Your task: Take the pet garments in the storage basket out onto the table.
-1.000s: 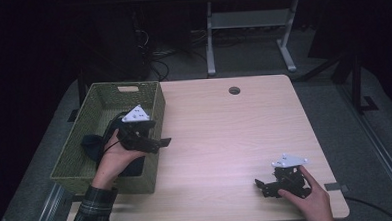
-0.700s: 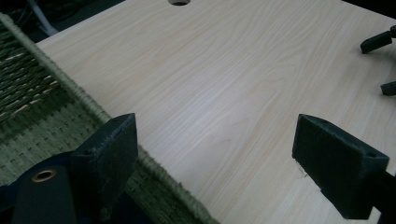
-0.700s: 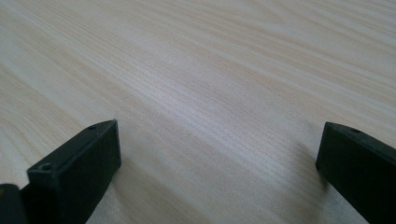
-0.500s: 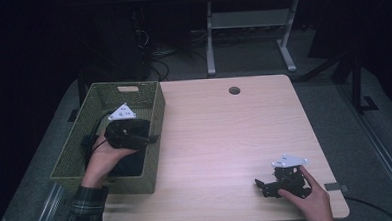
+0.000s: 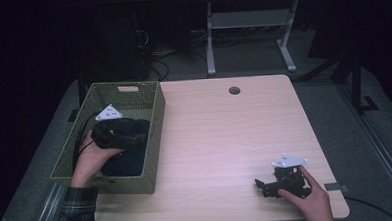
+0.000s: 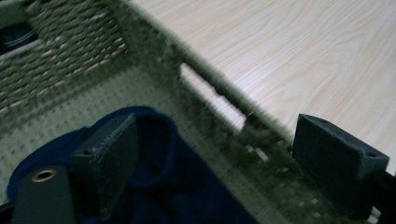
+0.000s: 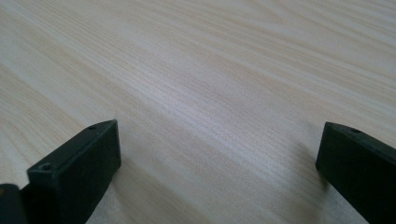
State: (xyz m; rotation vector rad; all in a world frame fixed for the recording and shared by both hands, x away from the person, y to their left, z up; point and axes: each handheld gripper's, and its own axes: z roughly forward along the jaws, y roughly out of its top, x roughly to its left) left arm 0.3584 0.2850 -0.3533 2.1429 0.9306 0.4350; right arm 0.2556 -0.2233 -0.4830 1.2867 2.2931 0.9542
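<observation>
Nearby, at five o'clock on the counter (image 5: pixel 220 139), the right tool (image 5: pixel 265 184) rests wide open, holding nothing. Farther off at nine o'clock, the left tool (image 5: pixel 135 139), jaws spread and empty, hangs over dark blue cloth (image 5: pixel 126 161) inside the green woven basket (image 5: pixel 154 117).

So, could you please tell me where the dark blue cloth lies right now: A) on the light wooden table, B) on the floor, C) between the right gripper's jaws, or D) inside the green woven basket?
D: the dark blue cloth lies inside the green woven basket, under the open left gripper.
</observation>
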